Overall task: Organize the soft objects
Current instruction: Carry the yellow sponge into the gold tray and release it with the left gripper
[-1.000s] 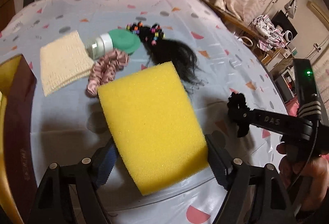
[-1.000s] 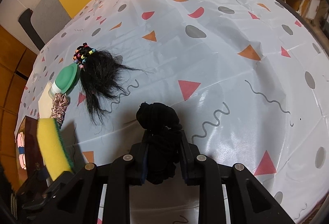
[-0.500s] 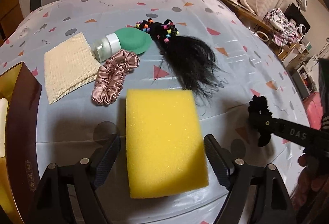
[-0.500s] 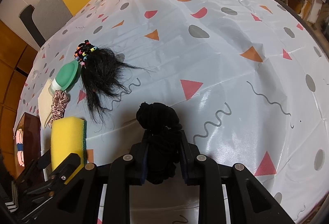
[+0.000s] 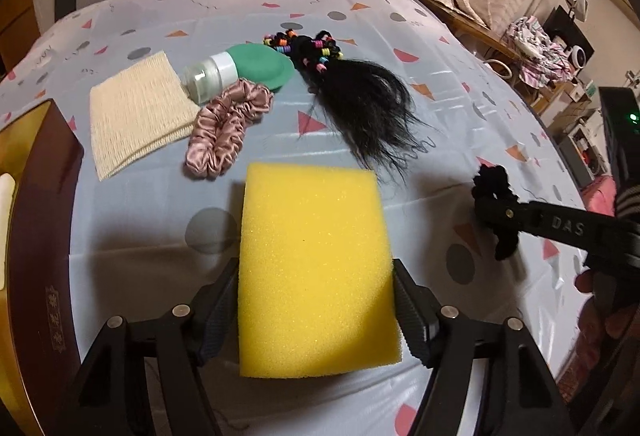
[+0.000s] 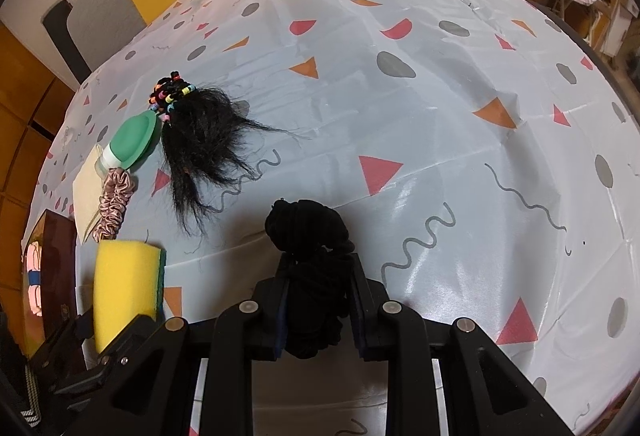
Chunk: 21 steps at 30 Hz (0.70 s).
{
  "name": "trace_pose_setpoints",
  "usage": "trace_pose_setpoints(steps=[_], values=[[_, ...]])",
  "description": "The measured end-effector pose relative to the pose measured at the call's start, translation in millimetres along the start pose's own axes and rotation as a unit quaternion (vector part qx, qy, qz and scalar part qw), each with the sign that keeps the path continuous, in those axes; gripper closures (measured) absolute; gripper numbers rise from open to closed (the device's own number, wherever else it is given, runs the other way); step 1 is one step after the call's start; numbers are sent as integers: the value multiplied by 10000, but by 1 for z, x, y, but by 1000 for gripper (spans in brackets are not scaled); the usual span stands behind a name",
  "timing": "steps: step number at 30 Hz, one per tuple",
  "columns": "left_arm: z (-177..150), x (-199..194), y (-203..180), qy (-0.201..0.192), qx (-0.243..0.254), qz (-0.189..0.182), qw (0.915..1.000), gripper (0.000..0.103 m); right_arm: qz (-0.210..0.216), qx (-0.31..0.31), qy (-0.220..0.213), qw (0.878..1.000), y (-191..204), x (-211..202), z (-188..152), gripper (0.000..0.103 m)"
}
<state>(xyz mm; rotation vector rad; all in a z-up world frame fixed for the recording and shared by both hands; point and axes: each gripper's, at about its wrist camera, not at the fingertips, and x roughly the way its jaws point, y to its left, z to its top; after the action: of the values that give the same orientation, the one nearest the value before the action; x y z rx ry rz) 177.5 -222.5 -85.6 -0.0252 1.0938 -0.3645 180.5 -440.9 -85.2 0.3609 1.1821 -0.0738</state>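
Observation:
A yellow sponge (image 5: 316,268) with a green underside lies flat on the patterned tablecloth (image 5: 400,36), between the fingers of my left gripper (image 5: 316,288). The jaws are closing, and both pads touch the sponge's long sides. In the right wrist view the sponge (image 6: 124,284) and left gripper (image 6: 100,348) sit at the lower left. My right gripper (image 6: 318,276) is shut on a black scrunchie (image 6: 308,228), held just above the cloth. From the left wrist view, that gripper (image 5: 496,212) and scrunchie (image 5: 492,180) hang to the sponge's right.
Beyond the sponge lie a pink satin scrunchie (image 5: 228,124), a beige knitted cloth (image 5: 136,112), a green squeeze bottle (image 5: 256,64) and a black hairpiece with coloured beads (image 5: 360,100). A dark wooden box (image 5: 40,236) stands at the left edge. A hand (image 5: 600,308) holds the right gripper.
The sponge, tilted and raised a second ago, now lies flat on the cloth. The left jaws stood clear of it half a second ago and have closed onto its sides. The right gripper has not moved.

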Motion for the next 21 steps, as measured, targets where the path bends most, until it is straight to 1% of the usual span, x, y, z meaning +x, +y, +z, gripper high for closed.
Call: trace_pose_setpoints(steps=[2, 6, 10, 15, 21], values=[[-3, -5, 2, -26, -37, -112, 9999, 32, 16, -27, -17, 10000, 2, -1, -1, 78], [-12, -20, 10, -187, -191, -221, 9994, 32, 16, -85, -80, 9999, 4, -3, 0, 78], [-22, -39, 13, -352, -161, -307, 9988, 33, 16, -116, -113, 9999, 4, -4, 0, 78], [-33, -61, 18, -512, -64, -310, 9982, 33, -21, -154, -110, 9998, 6, -3, -1, 78], [-45, -87, 35, -689, -188, -381, 9967, 33, -19, -188, -134, 9997, 6, -4, -2, 78]])
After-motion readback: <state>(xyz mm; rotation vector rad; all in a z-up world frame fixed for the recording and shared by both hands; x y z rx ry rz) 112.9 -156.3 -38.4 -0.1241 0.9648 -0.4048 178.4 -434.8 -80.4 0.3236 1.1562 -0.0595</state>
